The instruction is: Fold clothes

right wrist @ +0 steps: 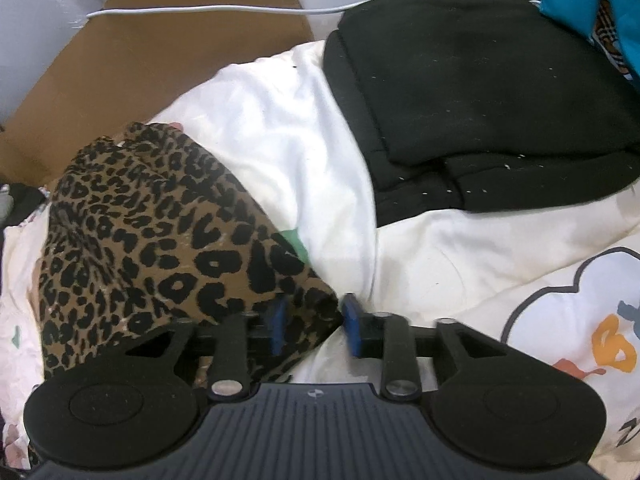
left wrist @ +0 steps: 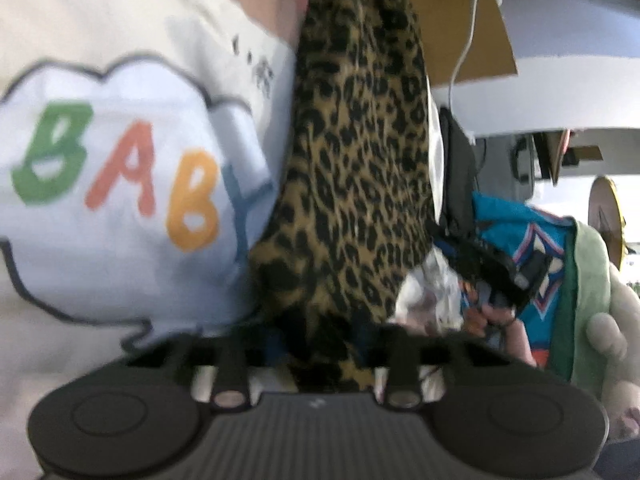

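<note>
A leopard-print garment [left wrist: 352,152] runs taut from the bottom of the left wrist view up and away. My left gripper [left wrist: 320,348] is shut on its near end, and the cloth hides the fingertips. In the right wrist view the same leopard-print garment [right wrist: 152,232] lies bunched on white bedding. One corner of it fills the gap between the blue pads [right wrist: 277,326] of my right gripper [right wrist: 314,328], which is shut on it. Both views are somewhat blurred.
White bedding with a "BABY" cloud print [left wrist: 112,184] [right wrist: 580,320] lies under everything. A folded black garment [right wrist: 480,92] sits at the upper right. Brown cardboard [right wrist: 140,64] and a white cable [right wrist: 200,10] are behind. Teal printed cloth [left wrist: 520,240], a hand [left wrist: 500,316] and a pale green plush [left wrist: 596,280] are to the right.
</note>
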Available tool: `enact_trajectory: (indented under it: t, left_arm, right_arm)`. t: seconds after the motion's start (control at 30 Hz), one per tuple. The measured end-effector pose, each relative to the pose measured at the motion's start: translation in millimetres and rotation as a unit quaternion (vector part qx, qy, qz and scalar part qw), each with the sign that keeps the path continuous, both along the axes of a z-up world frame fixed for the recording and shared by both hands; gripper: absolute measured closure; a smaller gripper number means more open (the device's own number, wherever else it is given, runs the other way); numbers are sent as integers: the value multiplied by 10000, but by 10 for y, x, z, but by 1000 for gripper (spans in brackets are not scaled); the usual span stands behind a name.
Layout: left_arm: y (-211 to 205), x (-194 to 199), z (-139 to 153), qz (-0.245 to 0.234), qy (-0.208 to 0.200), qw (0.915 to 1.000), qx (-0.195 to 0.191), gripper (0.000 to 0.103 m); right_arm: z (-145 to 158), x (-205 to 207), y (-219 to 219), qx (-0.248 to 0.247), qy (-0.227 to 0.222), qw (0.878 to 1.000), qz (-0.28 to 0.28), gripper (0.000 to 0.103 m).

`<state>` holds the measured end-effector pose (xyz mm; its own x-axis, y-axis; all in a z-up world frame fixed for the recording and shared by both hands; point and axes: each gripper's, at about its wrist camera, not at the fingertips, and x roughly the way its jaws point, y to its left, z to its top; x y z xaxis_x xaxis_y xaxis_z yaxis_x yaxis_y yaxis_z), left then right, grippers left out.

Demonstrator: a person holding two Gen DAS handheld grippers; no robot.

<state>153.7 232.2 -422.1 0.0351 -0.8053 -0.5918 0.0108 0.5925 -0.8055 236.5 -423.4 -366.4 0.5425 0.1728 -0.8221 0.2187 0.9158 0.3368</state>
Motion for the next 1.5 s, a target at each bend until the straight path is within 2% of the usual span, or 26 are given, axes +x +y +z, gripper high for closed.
enact_trajectory:
  t: [0.03, 0.07, 0.33, 0.53, 0.63, 0.73, 0.87, 0.9, 1.03, 1.13, 1.27, 1.5]
  left_arm:
    - [-18, 2, 25, -65, -37, 10000, 26, 95]
    - [-37, 4, 51, -130, -74, 9999, 52, 96]
    - [-36, 84, 383, -462, -357, 9980, 240, 98]
    - [26, 124, 330, -506, -283, 9969, 523, 98]
    - [-14, 162, 275, -589, -228, 9938, 914, 97]
    - [-6, 222, 317, -499, -105, 9927, 1090, 86]
    - [80, 473, 647, -463, -330, 9882, 1419, 66]
    - [109, 550, 736, -464, -390, 9867, 1506, 66]
    - [162, 946, 1155, -410, -713, 9802, 1804, 65]
    - [81, 1232, 1433, -363, -975, 9760, 1911, 57]
    - [-164, 1575, 1690, -316, -1218, 9699, 2084, 57]
    - [-786, 2339, 2104, 123, -1620, 9641, 2101, 56]
  right_arm:
    - [17, -5, -4, 40, -19, 10000, 31, 90]
    - [34, -9, -7, 79, -38, 9999, 62, 92]
    - [271, -143, -34, 111, -225, 9997, 31, 97]
    - [190, -198, -7, 152, -50, 9999, -5, 97]
    - [136, -172, 1, 178, 36, 9998, 8, 95]
    - [182, -165, -9, 131, -48, 9999, -69, 88]
    - [243, -221, -20, 134, -189, 9995, -197, 81]
    - [258, -241, -23, 141, -227, 9994, -231, 79]
    - [336, -273, 15, 69, -411, 9987, -291, 78]
    - [424, -278, 19, 59, -587, 9977, -329, 78]
    - [550, -288, -14, 48, -842, 9957, -377, 78]
    - [604, -312, -22, 105, -986, 9947, -283, 78]
